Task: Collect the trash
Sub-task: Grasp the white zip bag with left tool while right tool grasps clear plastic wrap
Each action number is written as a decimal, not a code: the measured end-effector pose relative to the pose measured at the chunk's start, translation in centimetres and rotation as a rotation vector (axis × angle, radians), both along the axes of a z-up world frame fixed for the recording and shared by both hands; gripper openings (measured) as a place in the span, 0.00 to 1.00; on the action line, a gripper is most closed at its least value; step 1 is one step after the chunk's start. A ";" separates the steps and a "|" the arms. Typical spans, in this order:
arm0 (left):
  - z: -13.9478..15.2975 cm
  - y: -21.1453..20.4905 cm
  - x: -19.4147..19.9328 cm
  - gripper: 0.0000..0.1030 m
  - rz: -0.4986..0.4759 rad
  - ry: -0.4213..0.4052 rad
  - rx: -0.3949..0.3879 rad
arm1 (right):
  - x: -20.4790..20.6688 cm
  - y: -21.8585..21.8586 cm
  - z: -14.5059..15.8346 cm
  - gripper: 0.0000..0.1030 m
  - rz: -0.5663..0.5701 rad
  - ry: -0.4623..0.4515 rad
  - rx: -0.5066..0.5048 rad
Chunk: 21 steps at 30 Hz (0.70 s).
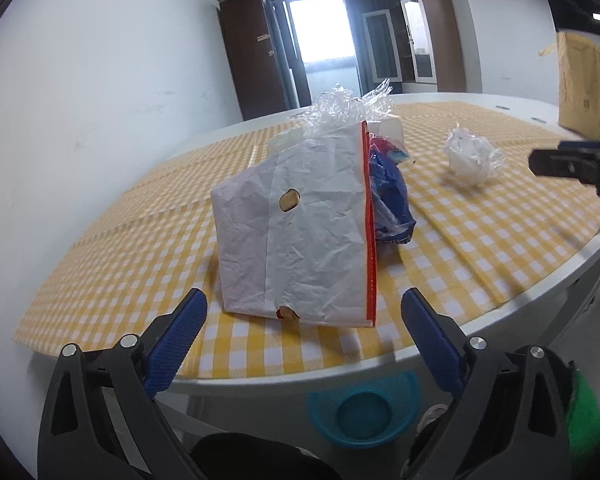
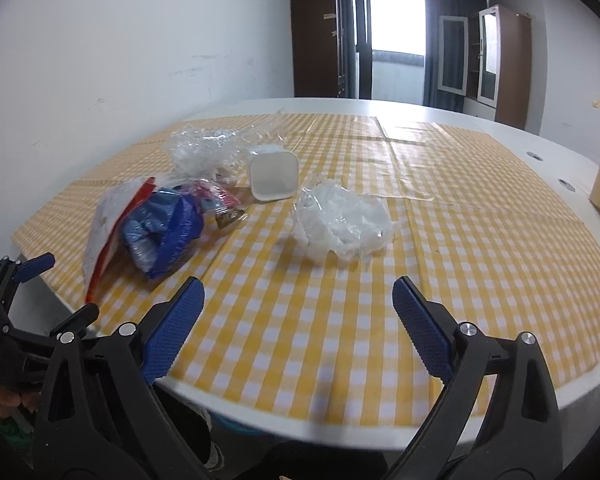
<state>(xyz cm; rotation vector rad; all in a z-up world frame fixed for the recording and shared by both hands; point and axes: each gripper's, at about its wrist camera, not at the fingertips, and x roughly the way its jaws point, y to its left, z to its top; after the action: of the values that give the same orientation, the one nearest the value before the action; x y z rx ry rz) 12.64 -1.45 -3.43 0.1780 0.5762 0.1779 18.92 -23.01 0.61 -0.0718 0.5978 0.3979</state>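
A crumpled white paper bag (image 1: 300, 224) with a red edge stands on the yellow checked tablecloth (image 1: 480, 224), just ahead of my open left gripper (image 1: 304, 312). Behind it lie a blue plastic wrapper (image 1: 392, 200), clear film (image 1: 348, 110) and a white cup (image 1: 390, 128). A ball of clear and white plastic (image 1: 472, 158) sits to the right. In the right wrist view my right gripper (image 2: 298, 300) is open, short of the plastic ball (image 2: 342, 226). The white bag (image 2: 108, 220), blue wrapper (image 2: 168, 232), white cup (image 2: 274, 176) and clear film (image 2: 204, 150) lie at the left. The left gripper (image 2: 40, 280) shows at the table's left edge.
A teal bin (image 1: 364, 412) stands on the floor below the table's near edge. A brown cardboard box (image 1: 582, 88) rises at the table's far right. The right gripper's black tip (image 1: 568, 164) reaches in from the right. White wall on the left, wardrobe and doorway behind.
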 end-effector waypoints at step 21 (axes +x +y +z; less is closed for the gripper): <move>1.1 1.8 -1.3 0.01 0.041 -0.111 0.058 | 6.0 1.9 -0.9 0.15 -0.025 0.091 -0.042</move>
<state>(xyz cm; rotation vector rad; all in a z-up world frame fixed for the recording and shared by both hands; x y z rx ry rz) 11.33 0.35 -2.37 0.2114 0.4648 0.2428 24.92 -21.08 -0.25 -0.0866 0.6965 0.3661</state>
